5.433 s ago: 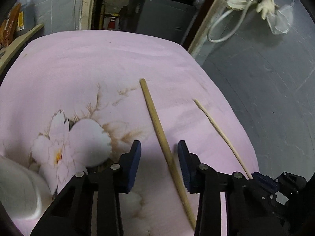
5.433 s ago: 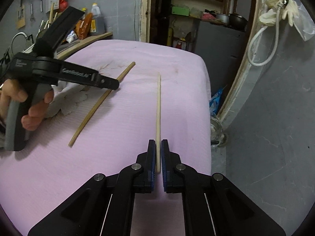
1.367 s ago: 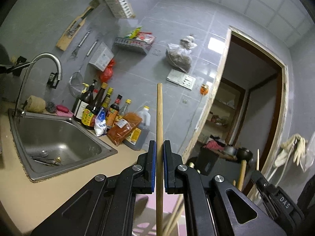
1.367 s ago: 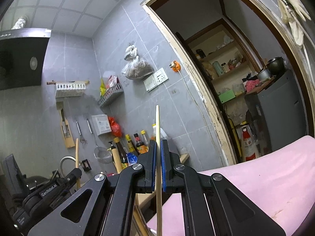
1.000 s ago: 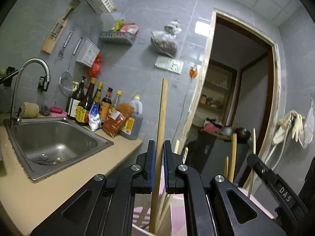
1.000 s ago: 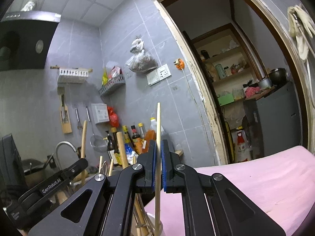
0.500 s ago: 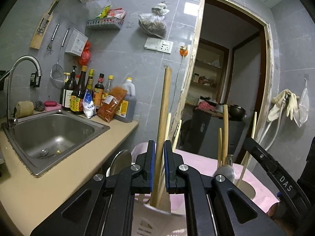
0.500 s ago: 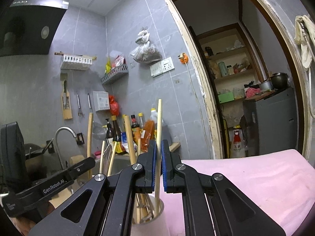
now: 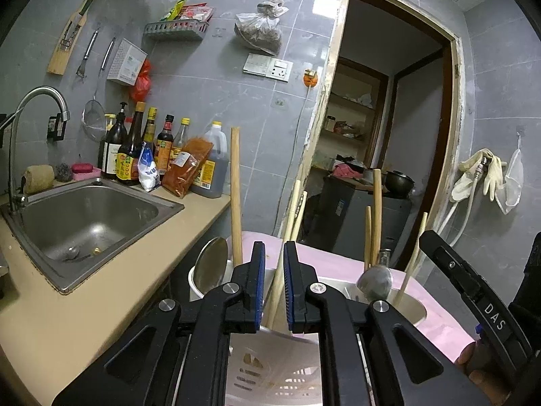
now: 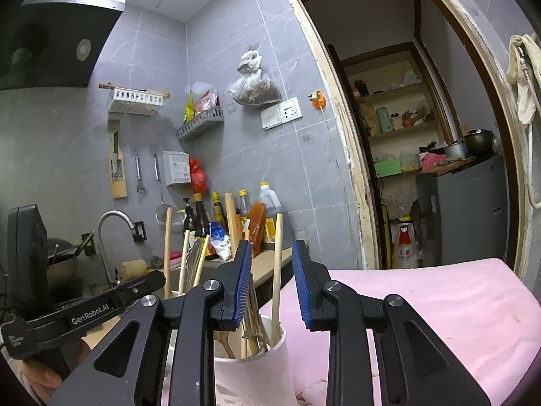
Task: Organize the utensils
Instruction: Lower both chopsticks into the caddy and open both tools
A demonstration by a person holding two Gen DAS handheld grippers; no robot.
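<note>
A white utensil holder [image 10: 252, 377] stands on the pink table, filled with several wooden sticks and spoons; in the left wrist view it [image 9: 270, 365] sits just under my fingers. My left gripper [image 9: 273, 277] is open above it, and the thick wooden stick [image 9: 235, 196] leans free in the holder to the left of the jaws. My right gripper [image 10: 271, 282] is open over the holder, and the thin wooden stick [image 10: 277, 270] stands free in it between the jaws. A metal spoon [image 9: 211, 267] and a ladle [image 9: 374, 282] also rest in the holder.
A steel sink [image 9: 84, 216] with a tap [image 9: 20, 128] is set in the beige counter [image 9: 67, 321] at left, with several bottles [image 9: 148, 149] behind it. The pink table [image 10: 439, 321] extends right. An open doorway [image 9: 378, 155] is behind. Each gripper shows in the other's view.
Both grippers have opened and let go of their sticks, which now stand in the holder. The thick stick has tipped left, out from between my left jaws.
</note>
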